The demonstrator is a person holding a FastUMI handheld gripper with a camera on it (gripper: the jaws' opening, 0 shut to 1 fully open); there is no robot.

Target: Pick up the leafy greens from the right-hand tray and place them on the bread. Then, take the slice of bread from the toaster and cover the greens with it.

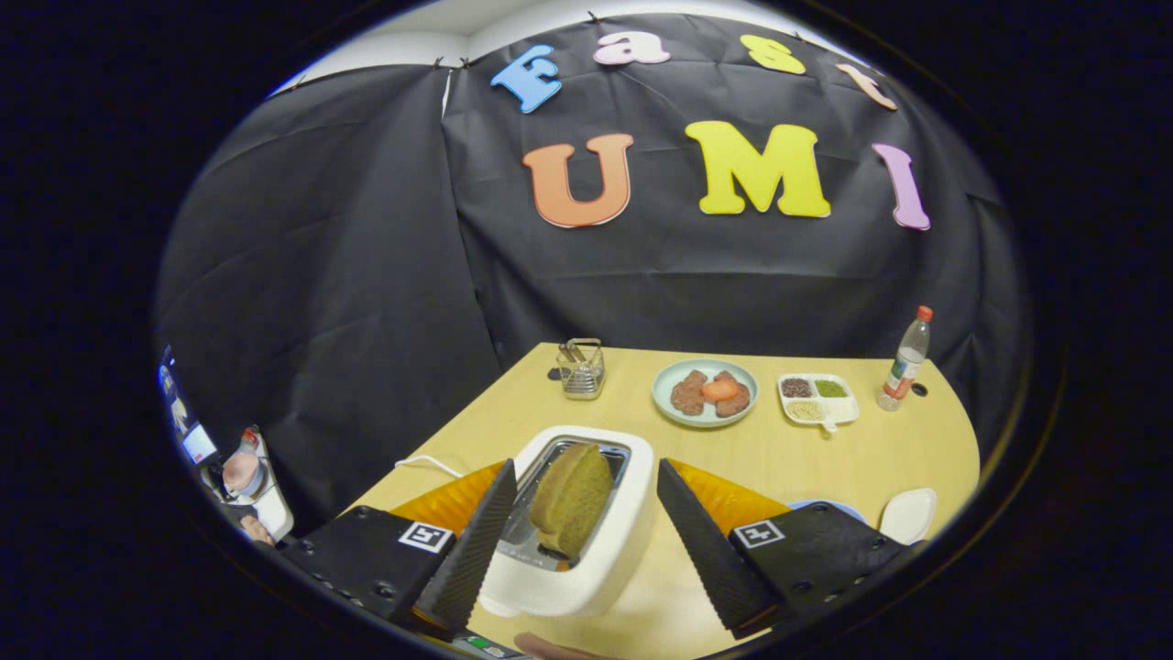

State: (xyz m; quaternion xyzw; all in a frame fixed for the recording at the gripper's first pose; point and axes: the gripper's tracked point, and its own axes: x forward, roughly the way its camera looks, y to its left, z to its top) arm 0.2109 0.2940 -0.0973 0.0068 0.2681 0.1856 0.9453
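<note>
I hold the gripper (580,541) wide open, straddling the toaster (586,541); the bread (570,498) sits in its slot (greens presumably placed already), so lifting and covering remain.

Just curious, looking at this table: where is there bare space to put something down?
Bare wood lies between the toaster and the round plate, and ahead of the divided dish toward the white piece. The back row, wire holder to bottle, is crowded. The open gripper straddles the toaster and its bread slice.
</note>
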